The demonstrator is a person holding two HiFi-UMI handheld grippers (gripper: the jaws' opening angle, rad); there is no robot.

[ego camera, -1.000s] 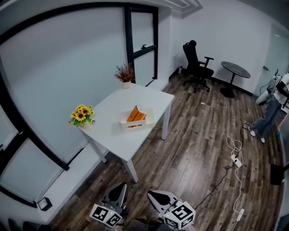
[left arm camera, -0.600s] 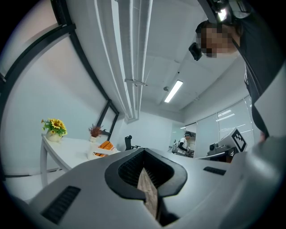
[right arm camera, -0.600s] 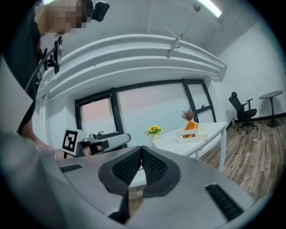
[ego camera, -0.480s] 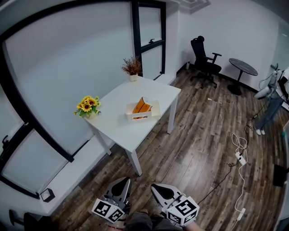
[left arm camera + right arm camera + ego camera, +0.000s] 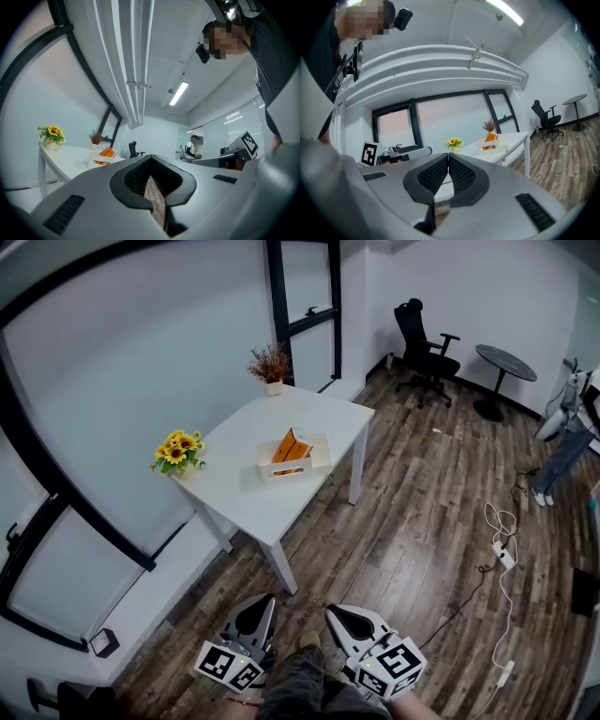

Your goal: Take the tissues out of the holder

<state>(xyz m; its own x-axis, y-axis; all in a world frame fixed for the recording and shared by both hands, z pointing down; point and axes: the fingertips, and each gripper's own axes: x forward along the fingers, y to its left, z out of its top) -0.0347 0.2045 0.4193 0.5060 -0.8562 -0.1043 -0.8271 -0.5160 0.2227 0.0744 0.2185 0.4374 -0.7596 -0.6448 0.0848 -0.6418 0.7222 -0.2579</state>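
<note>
- Tissues (image 5: 289, 444), an orange pack, stand tilted in the white holder (image 5: 281, 472).
- The holder sits on the white tabletop (image 5: 246, 495), about midway along it and closer to its right edge.
- A pot of sunflowers (image 5: 178, 448) stands at the tabletop's left edge, and a pot with a dried plant (image 5: 270, 367) at its far corner. Both are well apart from the holder.
- The left tongs (image 5: 262, 603) hang low at the near edge of the head view, over the wooden floor (image 5: 403, 521) and well apart from the tabletop.
- Its jaws are clenched, tips meeting, with nothing gripped between them. Only a sliver of floor shows behind the tips.
- The right tongs (image 5: 334, 613) hang just beside them to the right, likewise clenched on nothing.
- Each of the tongs carries its marker cube on the near end.
- In the left gripper view, the tissues (image 5: 108, 152) and sunflowers (image 5: 51, 133) show far off, to the left of the tongs (image 5: 151, 157).
- In the right gripper view, the tissues (image 5: 491, 136) show far beyond the tongs (image 5: 448, 154) and to their right, in the holder (image 5: 493, 146).
- A black office chair (image 5: 424, 351) and a round dark table (image 5: 506, 367) stand at the far right of the room.
- A white cable with a power strip (image 5: 502, 554) lies on the floor at the right.
</note>
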